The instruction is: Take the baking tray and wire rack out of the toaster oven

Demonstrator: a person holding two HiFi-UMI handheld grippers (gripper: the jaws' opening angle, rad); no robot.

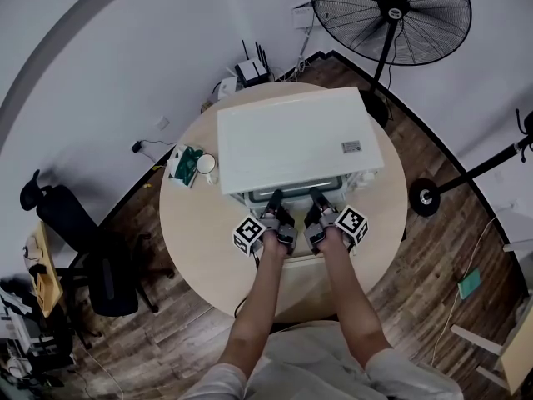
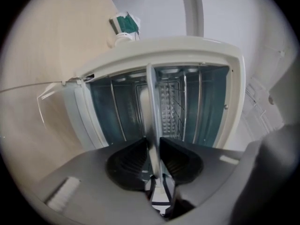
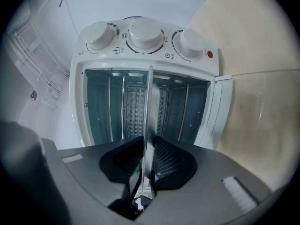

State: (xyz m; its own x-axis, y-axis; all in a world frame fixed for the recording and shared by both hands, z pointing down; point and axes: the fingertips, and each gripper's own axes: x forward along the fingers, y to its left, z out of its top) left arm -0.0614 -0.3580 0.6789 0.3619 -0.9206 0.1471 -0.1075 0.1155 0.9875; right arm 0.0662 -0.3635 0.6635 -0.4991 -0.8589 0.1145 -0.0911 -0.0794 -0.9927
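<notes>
I count one boxy white toaster oven [image 1: 296, 136], with three round white knobs [image 3: 145, 33] and one small red lamp [image 3: 209, 54] on its front.

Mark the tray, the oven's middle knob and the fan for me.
Tray [image 2: 151, 102]: left gripper view, on its thin edge, seen edge-on.
Middle knob [image 3: 145, 33]: right gripper view, on the knob's face.
Fan [image 1: 391, 15]: head view, on the grille near the hub.
</notes>
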